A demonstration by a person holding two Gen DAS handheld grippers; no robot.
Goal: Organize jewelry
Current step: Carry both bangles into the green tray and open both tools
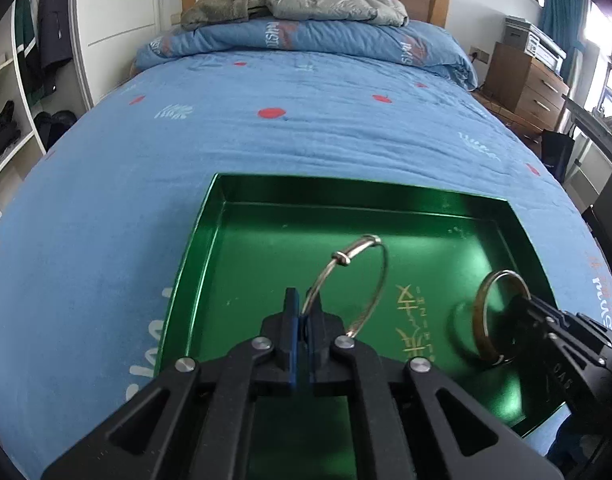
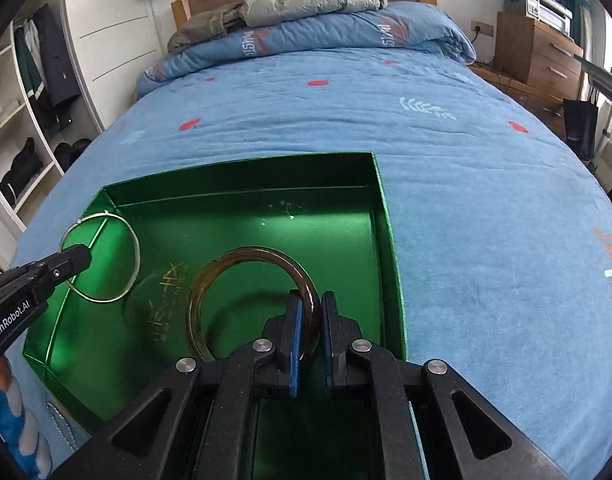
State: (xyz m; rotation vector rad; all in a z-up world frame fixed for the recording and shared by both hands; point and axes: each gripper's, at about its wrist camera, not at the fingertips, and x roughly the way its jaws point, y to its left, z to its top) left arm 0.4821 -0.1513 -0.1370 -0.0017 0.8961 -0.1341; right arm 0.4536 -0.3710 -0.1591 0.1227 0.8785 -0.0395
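Note:
A green metal tray (image 1: 221, 216) (image 2: 241, 196) lies on the blue bed. My left gripper (image 1: 303, 304) is shut on a thin silver bangle (image 1: 380, 276), held upright over the tray's middle; it shows in the right wrist view (image 2: 135, 256) at the tray's left. My right gripper (image 2: 310, 304) is shut on a thick amber bangle (image 2: 209, 276), held just above the tray floor; in the left wrist view the amber bangle (image 1: 480, 312) and right gripper (image 1: 522, 304) are at the tray's right side.
The blue bedspread (image 1: 306, 132) spreads all round the tray. A folded quilt and grey jacket (image 1: 330, 0) lie at the headboard. Open shelves (image 1: 9, 112) stand left, a wooden drawer unit (image 1: 526, 84) right.

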